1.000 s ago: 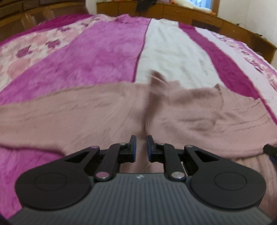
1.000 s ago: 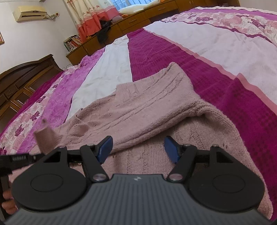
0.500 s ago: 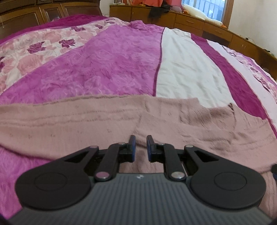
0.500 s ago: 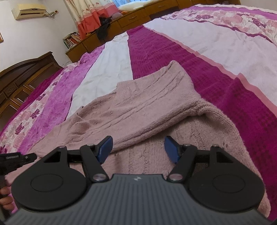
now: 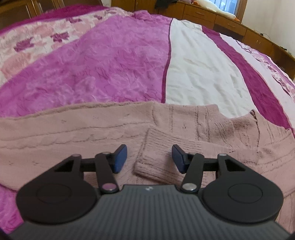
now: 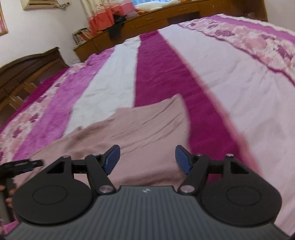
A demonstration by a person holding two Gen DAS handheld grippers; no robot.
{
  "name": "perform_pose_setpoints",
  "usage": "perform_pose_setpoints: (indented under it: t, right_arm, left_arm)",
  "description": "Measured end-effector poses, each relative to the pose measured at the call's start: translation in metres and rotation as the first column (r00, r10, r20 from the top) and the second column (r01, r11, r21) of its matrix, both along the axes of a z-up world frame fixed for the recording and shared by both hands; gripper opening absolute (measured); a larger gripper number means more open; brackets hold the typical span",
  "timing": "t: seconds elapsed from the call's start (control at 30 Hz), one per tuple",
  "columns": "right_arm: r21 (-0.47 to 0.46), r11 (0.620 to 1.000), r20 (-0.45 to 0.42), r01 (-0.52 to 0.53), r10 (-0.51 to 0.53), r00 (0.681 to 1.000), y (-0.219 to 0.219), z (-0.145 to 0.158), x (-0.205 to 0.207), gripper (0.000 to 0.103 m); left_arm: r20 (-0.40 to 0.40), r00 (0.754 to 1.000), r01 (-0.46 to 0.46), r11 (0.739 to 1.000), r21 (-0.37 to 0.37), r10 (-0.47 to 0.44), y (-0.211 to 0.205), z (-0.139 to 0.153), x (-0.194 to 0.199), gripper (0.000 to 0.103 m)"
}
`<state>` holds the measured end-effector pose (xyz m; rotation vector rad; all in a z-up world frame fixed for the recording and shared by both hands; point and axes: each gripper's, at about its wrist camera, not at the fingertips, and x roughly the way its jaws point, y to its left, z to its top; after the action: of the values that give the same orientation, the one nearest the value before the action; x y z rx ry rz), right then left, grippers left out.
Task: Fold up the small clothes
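A dusty pink knit sweater [image 5: 92,133] lies spread on the bed. In the left wrist view its ribbed sleeve cuff [image 5: 156,155] is folded onto the body and lies between the fingers of my left gripper [image 5: 149,158], which is open and holds nothing. In the right wrist view the sweater [image 6: 143,133] is blurred, with one sleeve end pointing up the bed. My right gripper [image 6: 147,159] is open and empty just above it. The left gripper's tip [image 6: 22,164] shows at the left edge of that view.
The bed is covered by a striped quilt [image 5: 110,61] in magenta, white and floral pink. Wooden cabinets [image 5: 212,16] run along the far wall, with a dark wooden headboard [image 6: 27,72] at the left.
My left gripper has opened and let go of the sleeve cuff, which now lies on the sweater's body. My right gripper has shifted and its view has blurred; it stays open.
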<state>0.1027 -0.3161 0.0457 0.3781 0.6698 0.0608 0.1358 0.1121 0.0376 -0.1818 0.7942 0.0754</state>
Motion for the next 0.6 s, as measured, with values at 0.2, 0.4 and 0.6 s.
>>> perform_pose_setpoints:
  t: [0.2,0.4,0.6]
  right_arm:
    - [-0.006,0.999,-0.010,0.036,-0.036,0.999,-0.040,-0.009,0.058,0.073]
    - [0.065,0.998,-0.041,0.020,-0.017,0.999,-0.055,-0.032,0.116,0.072]
    - [0.139,0.990,-0.038,0.004,0.001,0.999,-0.054,-0.047,0.136,0.071]
  left_arm:
    - [0.006,0.999,0.039,0.999,0.031,-0.039,-0.009,-0.006,0.005,0.031]
    - [0.036,0.998,0.055,0.997,0.055,-0.057,-0.013,0.002,-0.003,0.007]
    - [0.106,0.994,0.012,1.000,0.015,-0.013,-0.007,0.019,-0.028,0.006]
